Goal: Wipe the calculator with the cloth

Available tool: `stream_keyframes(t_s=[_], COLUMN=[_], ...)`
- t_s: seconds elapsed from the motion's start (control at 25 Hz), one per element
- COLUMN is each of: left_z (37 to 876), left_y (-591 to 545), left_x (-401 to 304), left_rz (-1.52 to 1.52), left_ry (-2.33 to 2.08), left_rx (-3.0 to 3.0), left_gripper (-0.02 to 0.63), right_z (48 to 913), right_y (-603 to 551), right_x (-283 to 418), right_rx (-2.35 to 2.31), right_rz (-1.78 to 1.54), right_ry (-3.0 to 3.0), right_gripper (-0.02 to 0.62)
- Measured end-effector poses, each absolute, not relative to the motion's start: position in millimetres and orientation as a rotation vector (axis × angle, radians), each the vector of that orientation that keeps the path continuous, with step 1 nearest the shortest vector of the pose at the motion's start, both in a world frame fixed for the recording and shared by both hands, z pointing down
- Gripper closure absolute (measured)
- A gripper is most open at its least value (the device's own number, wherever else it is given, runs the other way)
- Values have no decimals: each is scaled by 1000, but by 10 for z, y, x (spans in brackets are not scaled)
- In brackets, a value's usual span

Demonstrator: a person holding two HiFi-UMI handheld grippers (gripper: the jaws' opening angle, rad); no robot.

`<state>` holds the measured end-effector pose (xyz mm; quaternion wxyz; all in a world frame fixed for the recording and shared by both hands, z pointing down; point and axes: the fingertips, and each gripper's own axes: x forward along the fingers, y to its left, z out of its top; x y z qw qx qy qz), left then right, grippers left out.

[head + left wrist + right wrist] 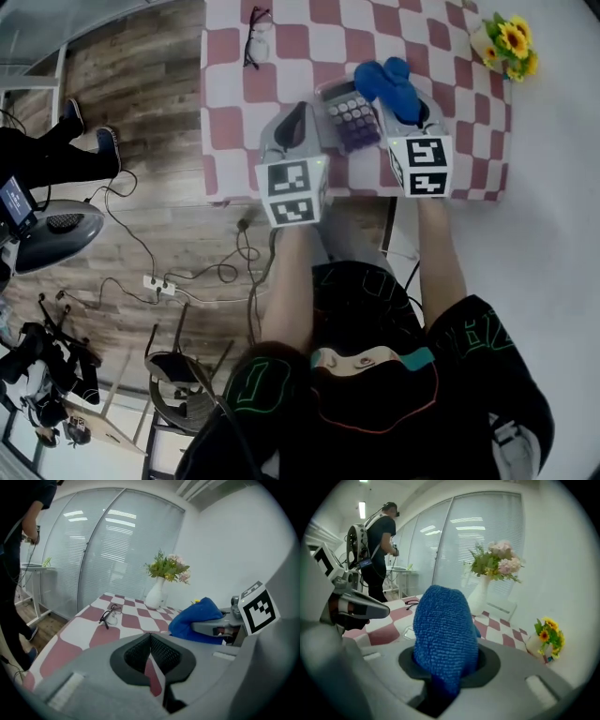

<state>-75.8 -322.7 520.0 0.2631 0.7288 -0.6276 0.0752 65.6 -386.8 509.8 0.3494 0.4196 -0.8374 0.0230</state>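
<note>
jaws on the right gripper (440, 686) pinch the soft cloth (443, 620); the left gripper's (151, 660) are closed, empty. upper centre, the light calculator (349, 117) likely slides: brace its edge.

No legible text, brand or number shows in any view. The calculator (349, 114) has rows of keys, but their legends are too small to read. The cubes on the left gripper (300, 120) and the right gripper (412, 108) carry black-and-white square marker patterns (codes, not letters). Green outlined lettering on the person's sleeve (483, 328) cannot be made out, nor can the small lit screen (14, 200) at the left edge.
</note>
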Motion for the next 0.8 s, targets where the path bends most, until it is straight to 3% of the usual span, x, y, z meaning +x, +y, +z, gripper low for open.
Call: stream_keyframes(t_s=[0.4, 0.8], left_z=[5349, 5452], left_y=[-3200, -2963], left_x=[-748, -885], left_rz=[211, 189], left_ry=[-1672, -1767], left_rx=[1960, 1846], left_gripper=[595, 595], right_z=[5372, 5527], right_y=[-3777, -3248], right_x=[-2, -225], right_rx=[768, 397], right_rz=[-246, -551], right_ry=[-2114, -2095], right_gripper=[474, 472])
